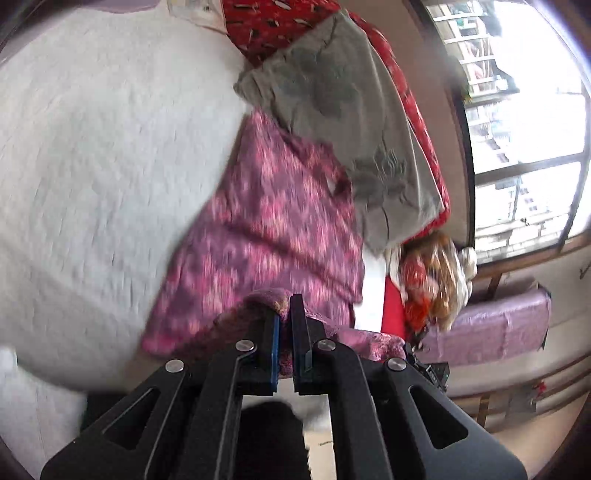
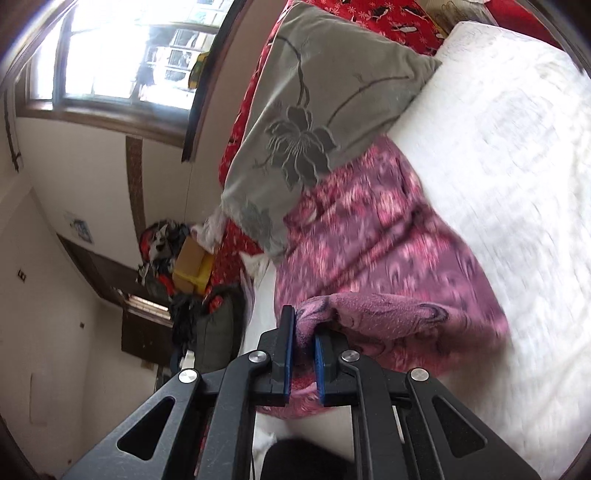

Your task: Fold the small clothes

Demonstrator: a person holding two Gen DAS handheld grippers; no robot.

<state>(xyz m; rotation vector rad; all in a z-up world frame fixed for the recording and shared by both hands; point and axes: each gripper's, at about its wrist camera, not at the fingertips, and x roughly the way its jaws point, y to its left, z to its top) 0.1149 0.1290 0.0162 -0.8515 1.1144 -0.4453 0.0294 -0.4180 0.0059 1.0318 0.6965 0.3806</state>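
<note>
A pink and purple patterned fleece garment [image 1: 273, 236] lies on the white bed cover [image 1: 103, 166], its far edge against a grey flowered pillow [image 1: 343, 110]. My left gripper [image 1: 284, 314] is shut on a bunched near edge of the garment. In the right wrist view the same garment [image 2: 388, 251] spreads over the white cover [image 2: 517, 184]. My right gripper [image 2: 303, 332] is shut on another bunched near edge and holds it raised above the bed.
A red patterned blanket [image 1: 266, 26] lies behind the grey pillow [image 2: 317, 107]. Windows [image 1: 524, 122] stand beyond the bed. A pile of clothes and a yellow box [image 2: 192, 266] sit on furniture by the wall. A purple covered bench [image 1: 495, 325] stands under the window.
</note>
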